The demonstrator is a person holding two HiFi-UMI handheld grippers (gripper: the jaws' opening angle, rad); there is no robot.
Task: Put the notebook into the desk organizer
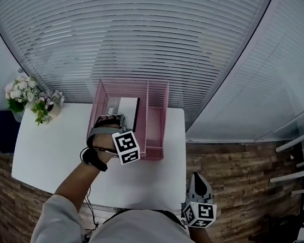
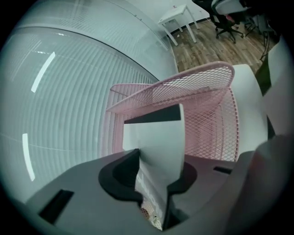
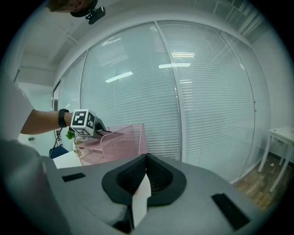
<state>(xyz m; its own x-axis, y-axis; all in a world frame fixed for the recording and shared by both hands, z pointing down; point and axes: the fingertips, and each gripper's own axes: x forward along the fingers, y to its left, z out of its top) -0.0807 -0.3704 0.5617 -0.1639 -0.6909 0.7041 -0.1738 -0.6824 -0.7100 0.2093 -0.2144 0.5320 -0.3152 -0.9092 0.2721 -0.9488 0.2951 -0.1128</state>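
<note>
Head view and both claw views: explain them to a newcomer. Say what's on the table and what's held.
A person wears a camera on the head, looking down; each hand holds a two-jaw claw with its own camera. On the white table stand a pink wire-mesh desk organizer and a bunch of white flowers. The left claw reaches into the organizer, jaws apart around the white notebook with a dark edge. The right claw hangs beside the table, jaws shut.

The pink mesh desk organizer (image 1: 160,131) stands at my twelve o'clock on the white bench (image 1: 55,150). The white notebook (image 1: 123,111), black along one edge, stands in its left compartment.
</note>
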